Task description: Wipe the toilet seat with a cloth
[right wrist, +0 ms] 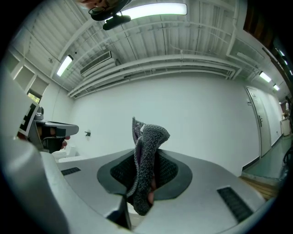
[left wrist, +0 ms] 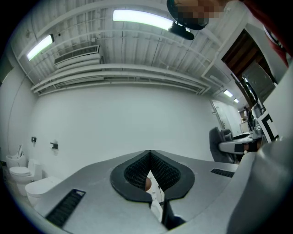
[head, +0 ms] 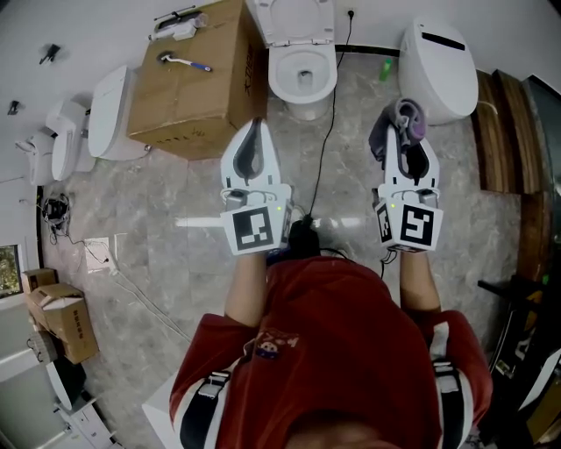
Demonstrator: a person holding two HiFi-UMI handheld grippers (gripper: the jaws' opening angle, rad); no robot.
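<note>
Tiled floor (head: pixel 166 219): toilet (head: pixel 279 88) lid (head: pixel 294 19) up, cloth (right wrist: pixel 149 137) in right claw (head: pixel 410 138).

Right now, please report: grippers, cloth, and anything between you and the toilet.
Left gripper shut, empty. Right gripper shut on cloth. Toilet seat ahead, lid up, not touched. Black cable on floor along the way.

Storeroom: several toilets (head: pixel 302 79), cardboard boxes (head: pixel 197 83)
</note>
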